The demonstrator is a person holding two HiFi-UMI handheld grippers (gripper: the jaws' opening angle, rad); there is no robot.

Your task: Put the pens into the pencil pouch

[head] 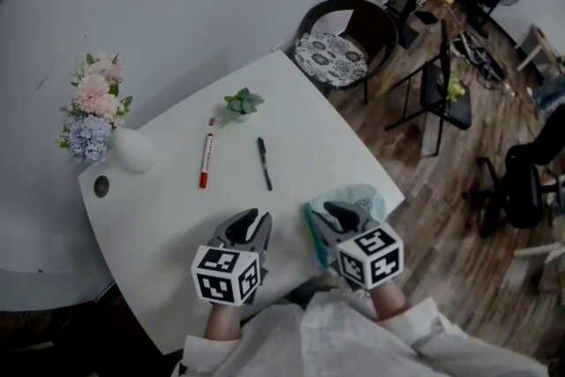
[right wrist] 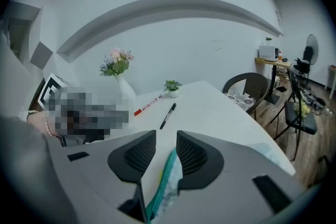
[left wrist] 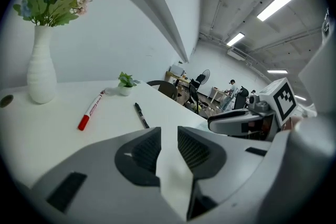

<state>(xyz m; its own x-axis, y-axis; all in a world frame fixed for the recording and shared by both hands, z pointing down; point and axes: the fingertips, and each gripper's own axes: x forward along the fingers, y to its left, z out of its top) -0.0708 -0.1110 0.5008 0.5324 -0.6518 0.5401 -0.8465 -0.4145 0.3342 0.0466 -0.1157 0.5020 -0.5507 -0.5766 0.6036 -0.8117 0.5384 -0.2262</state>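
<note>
Red pen [head: 206, 161] and black pen [head: 264, 163] lie side by side, not touching, mid-table [head: 168, 225], beyond both grippers. The pouch [head: 369, 197] lies at the near right edge. The right gripper [right wrist: 166, 136] is released, its jaws apart astride the pouch's teal zipper edge. The left gripper [left wrist: 169, 131], left of the pouch, is released and holds nothing.

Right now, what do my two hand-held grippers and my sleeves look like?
The left hand-held gripper and right hand-held gripper are alike: grey moulded shells, dark ribbed pads inside the jaws, and a white cube with black square markers on each. The sleeves are white, and no cables show.
</note>
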